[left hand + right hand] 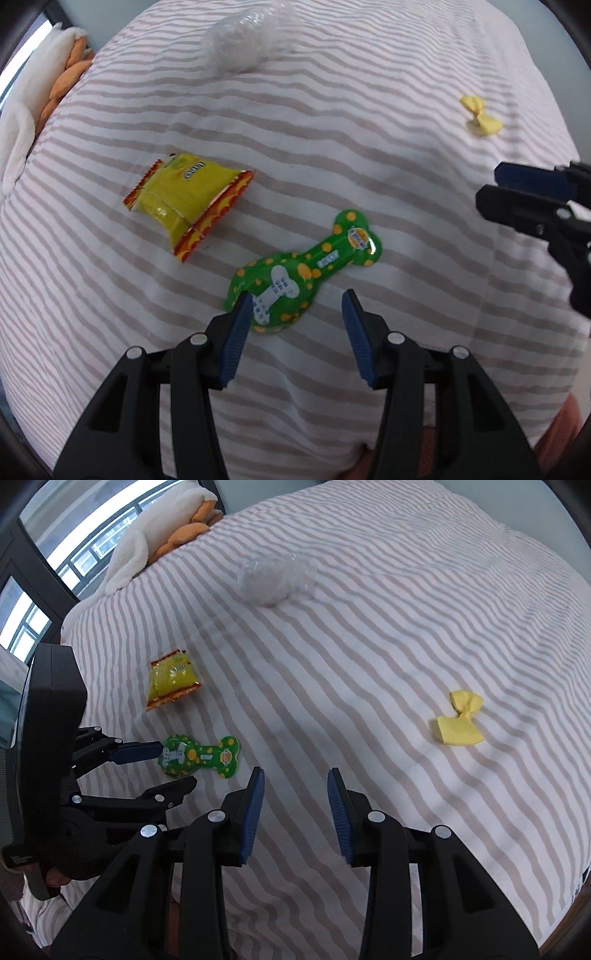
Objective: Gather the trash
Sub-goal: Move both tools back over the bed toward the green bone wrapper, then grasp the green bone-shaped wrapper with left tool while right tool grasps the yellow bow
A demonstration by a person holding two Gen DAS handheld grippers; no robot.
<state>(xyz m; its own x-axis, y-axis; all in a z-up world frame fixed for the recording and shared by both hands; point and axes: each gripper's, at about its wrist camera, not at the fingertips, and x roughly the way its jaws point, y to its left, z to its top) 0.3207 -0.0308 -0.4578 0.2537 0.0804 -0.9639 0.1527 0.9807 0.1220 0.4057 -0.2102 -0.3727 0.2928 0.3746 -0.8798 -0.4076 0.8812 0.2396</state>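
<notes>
Left wrist view: green bone-shaped wrapper (301,271) is lying flat on the striped bed cover (369,129). It is the landmark for every place below.
Green wrapper and left gripper: left gripper (297,308) is hanging right over the wide end of the green wrapper. Its blue pads are standing apart with that end showing between them. The pads are not pressing on it, so it is holding nothing.
Yellow snack bag (190,197): it is lying near the green wrapper, up and to the left of it in this view, not touching it.
Yellow paper bow (480,116): it is lying well apart from the green wrapper, far up and to the right.
Clear plastic ball (240,42): it is sitting far past the green wrapper, toward the top of the bed.
Right gripper (295,788): it is hovering over bare stripes just beside the green wrapper (199,753), between it and the yellow paper bow (460,720). Its pads are standing apart and it is holding nothing.
White and orange plush thing (166,528): it is resting at the far edge of the bed, well past the green wrapper. I cannot tell if it counts as trash.
Done: nothing looks picked up yet. All four trash bits are lying on the bed.
Left to do: I think the green wrapper is going first, then the other three. No bin is showing.
</notes>
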